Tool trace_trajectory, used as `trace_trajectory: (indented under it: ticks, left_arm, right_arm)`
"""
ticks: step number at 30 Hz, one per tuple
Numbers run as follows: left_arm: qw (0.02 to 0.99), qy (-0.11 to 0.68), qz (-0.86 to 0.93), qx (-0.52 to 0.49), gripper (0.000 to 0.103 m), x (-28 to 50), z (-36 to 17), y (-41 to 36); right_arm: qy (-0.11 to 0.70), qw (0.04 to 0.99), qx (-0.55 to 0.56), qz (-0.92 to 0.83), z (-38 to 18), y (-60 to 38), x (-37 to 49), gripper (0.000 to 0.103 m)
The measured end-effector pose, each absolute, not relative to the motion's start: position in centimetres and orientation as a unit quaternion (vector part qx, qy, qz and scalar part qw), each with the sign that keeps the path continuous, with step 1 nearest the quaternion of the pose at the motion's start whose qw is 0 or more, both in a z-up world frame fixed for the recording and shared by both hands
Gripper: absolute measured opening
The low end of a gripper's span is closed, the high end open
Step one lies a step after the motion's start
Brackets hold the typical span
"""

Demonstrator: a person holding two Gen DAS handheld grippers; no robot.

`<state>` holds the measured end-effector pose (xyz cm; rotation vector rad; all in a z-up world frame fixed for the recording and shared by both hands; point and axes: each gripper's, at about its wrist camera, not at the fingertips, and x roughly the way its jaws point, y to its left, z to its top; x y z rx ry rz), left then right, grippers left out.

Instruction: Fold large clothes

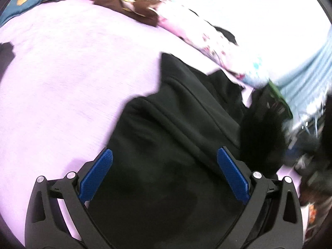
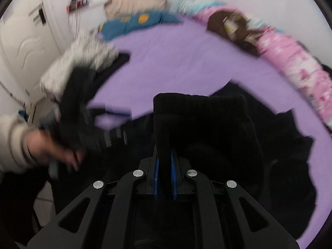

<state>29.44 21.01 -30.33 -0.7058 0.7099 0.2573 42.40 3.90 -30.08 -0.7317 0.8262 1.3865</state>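
The bed (image 2: 186, 62), covered in a purple sheet, fills both views, with a pink patterned quilt (image 2: 290, 58) bunched along its far edge and a blue cushion (image 2: 132, 23) near the head. On the sheet, at the near side of the bed, lies the black garment (image 1: 176, 134), thick and fleecy with raised seams running across it, partly rumpled. It looks soft, limp and fairly heavy for cloth, so it will likely sag and drag rather than keep a crease; the ribbed hem or a seamed edge seems the firmest place to take hold. A grey-white speckled garment (image 2: 83, 62) sits heaped at the bed's left corner. The right claw (image 2: 165, 166) is pressed together on a ribbed black edge of the garment, lifting it. The left claw (image 1: 165, 161) hovers spread wide over the dark cloth, gripping nothing.
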Motion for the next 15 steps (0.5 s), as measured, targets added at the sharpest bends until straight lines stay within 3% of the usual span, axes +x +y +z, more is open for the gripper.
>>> trace_trajectory:
  ticks: [6, 8, 10, 15]
  left_arm:
    - [0.892, 0.324, 0.108, -0.295, 0.097, 30.2, -29.9, 20.6]
    - [0.898, 0.334, 0.095, -0.271, 0.097, 31.0, -30.2, 19.8]
    - [0.901, 0.339, 0.084, -0.256, 0.097, 31.7, -30.9, 19.4]
    - [0.906, 0.332, 0.043, -0.258, 0.097, 32.7, -31.4, 20.1]
  right_arm:
    - [0.383, 0.610, -0.381, 0.580, -35.7, 5.3, 40.1, 0.016]
    - [0.389, 0.606, -0.389, 0.575, -36.2, 5.4, 39.4, 0.036]
    - [0.382, 0.604, -0.396, 0.577, -35.4, 4.7, 38.3, 0.048]
    - [0.349, 0.599, -0.403, 0.598, -31.0, 0.0, 36.6, 0.064]
